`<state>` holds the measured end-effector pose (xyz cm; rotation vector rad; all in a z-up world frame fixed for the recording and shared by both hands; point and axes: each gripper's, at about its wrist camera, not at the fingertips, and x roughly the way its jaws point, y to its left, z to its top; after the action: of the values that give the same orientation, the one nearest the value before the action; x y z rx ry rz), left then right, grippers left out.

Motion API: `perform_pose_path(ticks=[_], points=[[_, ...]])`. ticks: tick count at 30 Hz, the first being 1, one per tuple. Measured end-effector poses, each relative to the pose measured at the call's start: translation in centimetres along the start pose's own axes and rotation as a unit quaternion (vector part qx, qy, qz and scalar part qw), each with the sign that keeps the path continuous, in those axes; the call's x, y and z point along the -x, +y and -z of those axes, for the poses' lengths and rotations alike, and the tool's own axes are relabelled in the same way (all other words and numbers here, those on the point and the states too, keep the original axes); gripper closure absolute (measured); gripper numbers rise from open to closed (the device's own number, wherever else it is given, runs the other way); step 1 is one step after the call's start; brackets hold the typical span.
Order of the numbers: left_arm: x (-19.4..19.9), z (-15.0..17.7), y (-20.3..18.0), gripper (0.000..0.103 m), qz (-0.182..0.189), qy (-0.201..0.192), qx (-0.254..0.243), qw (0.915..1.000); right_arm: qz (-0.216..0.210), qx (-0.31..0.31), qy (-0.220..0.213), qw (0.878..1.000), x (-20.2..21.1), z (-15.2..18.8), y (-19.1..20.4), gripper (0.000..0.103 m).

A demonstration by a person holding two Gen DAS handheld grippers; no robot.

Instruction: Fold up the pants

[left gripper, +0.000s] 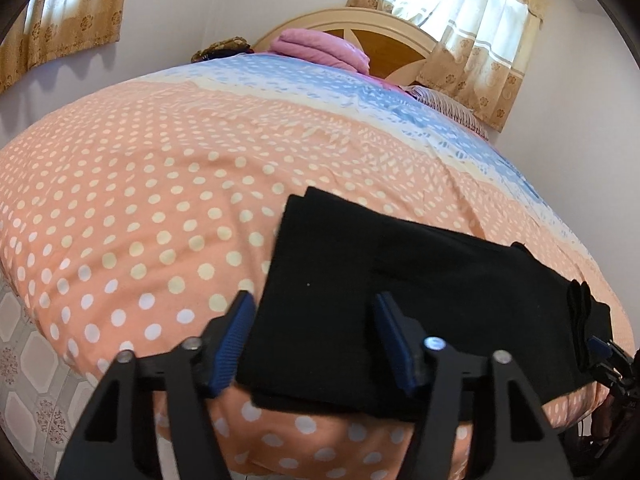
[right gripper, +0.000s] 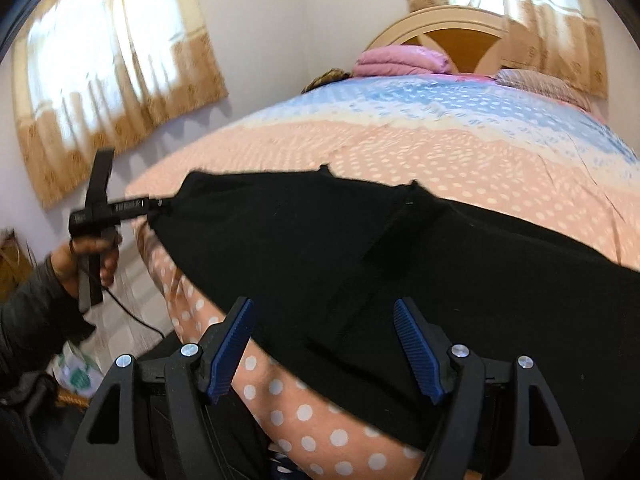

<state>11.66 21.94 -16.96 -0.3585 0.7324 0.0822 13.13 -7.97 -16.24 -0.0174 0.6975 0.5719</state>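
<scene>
Black pants (left gripper: 400,280) lie folded on the dotted bedcover (left gripper: 140,200) near the bed's front edge. My left gripper (left gripper: 316,344) stands open over their near left part. One blue pad sits just beside the left edge, the other over the cloth. In the right wrist view the left gripper (right gripper: 160,202) is at the left corner of the pants (right gripper: 320,240), held by a person's hand (right gripper: 88,256). My right gripper (right gripper: 324,352) is wide open above the near edge, with black cloth showing between its pads. The right gripper's tip (left gripper: 600,348) shows at the pants' right end.
A folded pink blanket (left gripper: 320,48) and a striped pillow (left gripper: 448,108) lie by the wooden headboard (left gripper: 392,40). Curtained windows (right gripper: 112,60) line the walls. Tiled floor (left gripper: 24,380) runs along the bed's left side. A cable (right gripper: 132,316) hangs from the left gripper's handle.
</scene>
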Motion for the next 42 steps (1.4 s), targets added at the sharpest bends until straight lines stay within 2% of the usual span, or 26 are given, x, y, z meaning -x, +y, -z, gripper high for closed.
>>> perform_pose_path(ticks=[4,6,8,12,14,16,17,18,23,30,37,40,42], points=[[0.2,-0.1,0.2,0.054,0.002,-0.001,0.004,1.0000,0.002,-0.042,-0.015,0.999,0.3,0.2,-1.2,0.030],[0.1,-0.1,0.2,0.054,-0.003,0.000,0.001,1.0000,-0.003,-0.054,-0.016,0.998,0.5,0.5,-1.6,0.030],[0.0,-0.1,0.4,0.047,-0.013,-0.006,0.003,0.9999,-0.003,-0.056,-0.018,0.998,0.6,0.6,-1.7,0.030],[-0.5,-0.3,0.4,0.046,-0.011,-0.010,-0.001,0.9999,0.003,-0.047,-0.020,0.999,0.7,0.8,-1.2,0.030],[-0.7,-0.6,0.2,0.059,0.003,-0.005,-0.010,0.9999,0.001,-0.047,-0.021,0.999,0.8,0.8,-1.0,0.030],[-0.3,-0.7,0.4,0.068,0.015,-0.002,-0.001,0.9999,0.001,-0.049,-0.024,0.999,0.9,0.9,-1.0,0.030],[-0.1,-0.7,0.6,0.079,0.022,-0.002,0.004,0.9998,0.001,-0.051,-0.026,0.998,1.0,0.9,-1.0,0.030],[0.0,-0.7,0.7,0.084,0.036,-0.001,0.008,0.9993,0.002,-0.052,-0.027,0.998,1.1,0.9,-1.1,0.030],[1.8,-1.0,0.5,0.085,0.067,-0.021,0.026,0.9972,0.008,-0.062,-0.039,0.997,1.9,1.0,-1.6,0.030],[4.7,-2.1,-0.1,0.085,0.145,-0.061,0.054,0.9861,0.020,-0.085,-0.052,0.995,2.8,0.9,-2.6,0.030],[6.4,-3.0,-2.2,0.085,0.170,-0.078,0.042,0.9814,0.035,-0.101,-0.058,0.993,3.8,0.6,-3.5,0.030],[7.6,-3.6,-3.7,0.086,0.192,-0.091,0.031,0.9767,0.041,-0.108,-0.060,0.991,4.7,0.6,-4.2,0.030],[8.7,-4.1,-5.0,0.086,0.218,-0.099,0.022,0.9706,0.044,-0.116,-0.064,0.990,5.5,0.7,-4.8,0.030]])
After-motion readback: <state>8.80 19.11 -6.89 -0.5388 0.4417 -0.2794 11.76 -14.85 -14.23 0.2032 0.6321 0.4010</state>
